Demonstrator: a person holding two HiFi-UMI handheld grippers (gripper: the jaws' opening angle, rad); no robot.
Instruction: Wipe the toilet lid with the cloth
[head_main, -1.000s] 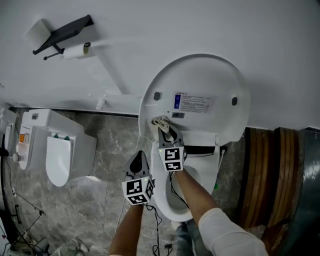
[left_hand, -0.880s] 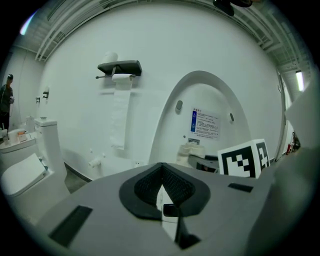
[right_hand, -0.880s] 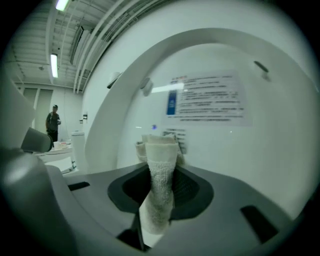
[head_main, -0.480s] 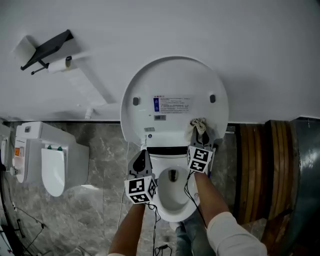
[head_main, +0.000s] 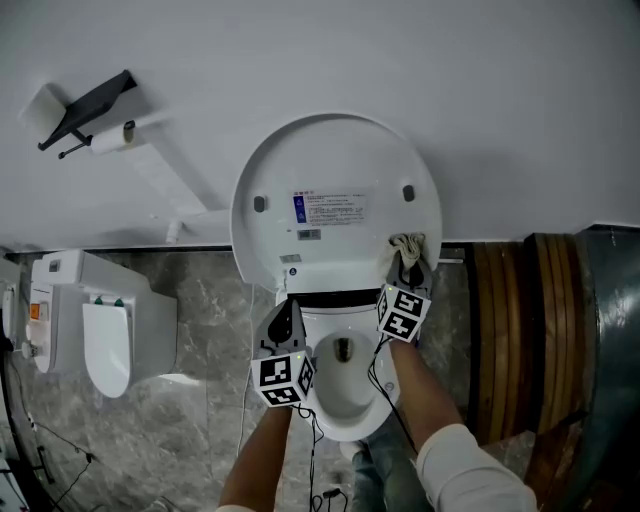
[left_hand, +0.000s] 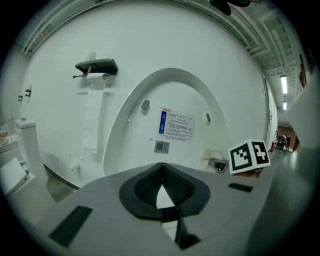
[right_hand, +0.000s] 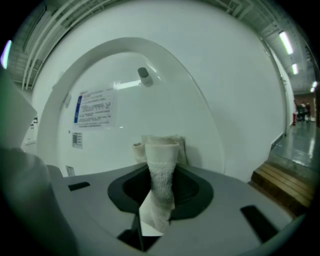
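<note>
Idler: my left claw (head_main: 285, 320), jaws together on nothing, by the bowl's (head_main: 345, 405) left rim.
Change: my right claw (head_main: 409, 265), clamped on the cloth (head_main: 405, 243), has swept from the toilet lid's (head_main: 335, 165) lower left edge to its lower right.
Meaning: bottom strip probably wiped; upper lid remains.
Hidden: where cloth meets lid.

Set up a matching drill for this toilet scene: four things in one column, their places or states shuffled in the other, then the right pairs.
Things:
1. cloth
2. left hand-held gripper
3. toilet paper roll
4. toilet lid

Places or states:
A. raised upright against the wall
B. shut, nothing between its jaws
C. clamped in the right hand-held gripper, at the lid's lower right
D. under a dark wall holder, upper left in the head view

Pairs: 1-C, 2-B, 3-D, 4-A
</note>
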